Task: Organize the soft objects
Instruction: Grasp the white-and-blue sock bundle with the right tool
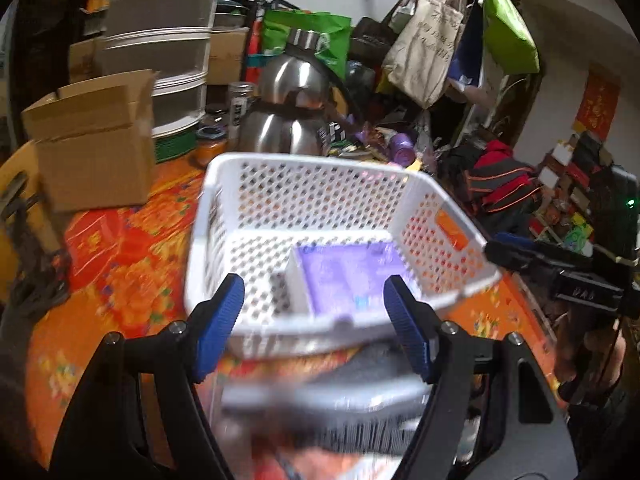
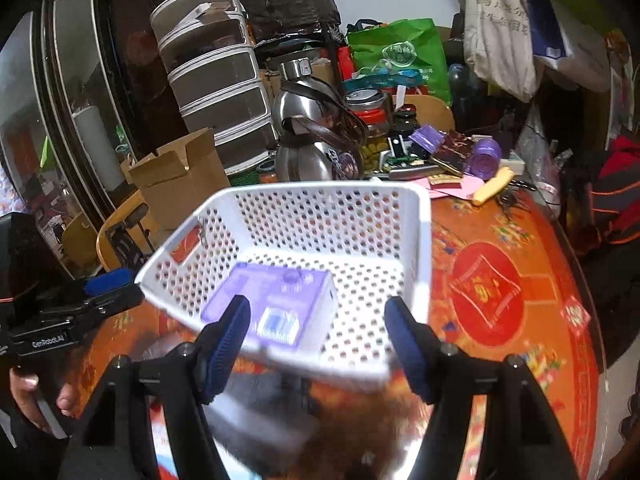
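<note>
A white perforated basket (image 1: pixel 320 184) (image 2: pixel 332 208) stands on the orange patterned tabletop. A purple-and-white soft pack (image 1: pixel 348 276) (image 2: pixel 272 300) lies flat on the basket's floor, toward the near side. My left gripper (image 1: pixel 314 320) hovers just before the basket's near rim, open, with nothing pressed between its blue pads. My right gripper (image 2: pixel 318 340) is also open, in front of the near rim, and holds nothing. Each gripper shows in the other's view: the right gripper (image 1: pixel 520 256) and the left gripper (image 2: pixel 108 284). Blurred grey and brown shapes lie below the fingers; I cannot make them out.
Behind the basket stand a steel kettle-like flask (image 1: pixel 288 112) (image 2: pixel 308 132), a cardboard box (image 1: pixel 92 140) (image 2: pixel 180 176), stacked drawers (image 2: pixel 216 80), jars and purple clutter (image 2: pixel 480 160). Bags hang at the back right (image 1: pixel 432 40). A person's hand (image 2: pixel 24 392) grips the left tool.
</note>
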### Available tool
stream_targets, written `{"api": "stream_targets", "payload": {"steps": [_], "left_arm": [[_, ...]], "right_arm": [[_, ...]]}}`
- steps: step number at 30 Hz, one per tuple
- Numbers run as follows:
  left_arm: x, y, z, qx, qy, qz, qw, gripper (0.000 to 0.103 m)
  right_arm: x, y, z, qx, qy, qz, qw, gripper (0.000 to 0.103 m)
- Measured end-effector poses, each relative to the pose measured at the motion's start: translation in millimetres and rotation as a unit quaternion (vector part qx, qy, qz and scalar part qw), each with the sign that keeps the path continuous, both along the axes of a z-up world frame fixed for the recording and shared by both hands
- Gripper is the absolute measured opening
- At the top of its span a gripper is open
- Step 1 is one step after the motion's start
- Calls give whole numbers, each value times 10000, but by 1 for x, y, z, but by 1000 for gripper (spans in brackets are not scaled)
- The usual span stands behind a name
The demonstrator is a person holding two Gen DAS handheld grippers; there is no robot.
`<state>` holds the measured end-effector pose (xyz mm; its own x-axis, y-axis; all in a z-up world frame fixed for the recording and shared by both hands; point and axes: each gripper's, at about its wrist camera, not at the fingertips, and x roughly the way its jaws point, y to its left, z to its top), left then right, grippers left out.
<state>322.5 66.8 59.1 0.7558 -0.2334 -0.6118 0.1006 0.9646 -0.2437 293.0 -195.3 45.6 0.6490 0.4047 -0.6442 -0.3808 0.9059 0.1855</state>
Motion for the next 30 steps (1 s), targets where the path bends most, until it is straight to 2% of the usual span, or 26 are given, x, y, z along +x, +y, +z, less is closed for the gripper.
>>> {"api": "stream_targets", "payload": {"steps": [8, 12, 15, 20, 24, 26, 30], "left_arm": [[-101, 0, -18, 200, -98, 220, 9995, 70], [-146, 12, -39, -38, -52, 411, 9991, 70], [-173, 7, -57, -49, -43, 483, 9988, 70], [-203, -37, -86, -61, 9, 258, 9996, 70], [-208, -82, -92, -8, -81, -88, 9999, 70], [-210, -104, -94, -12, -151, -307, 9994, 70], [-205, -139, -96, 122, -239, -576, 9980, 56]], "right_arm": [[-99, -35, -44, -133, -52, -282, 9995, 69], [-146, -53, -60, 105, -121, -510, 9986, 69], [-171, -60, -71, 74, -134, -686, 9975, 69], [-207, -62, -79, 84, -269, -745, 9968, 69], [-214, -54, -82, -54, -359, -662, 9971, 69], [-211, -52, -86, -88, -362, -675, 9970, 65], [-205, -51, -92, -34, -308, -655, 9974, 53]]}}
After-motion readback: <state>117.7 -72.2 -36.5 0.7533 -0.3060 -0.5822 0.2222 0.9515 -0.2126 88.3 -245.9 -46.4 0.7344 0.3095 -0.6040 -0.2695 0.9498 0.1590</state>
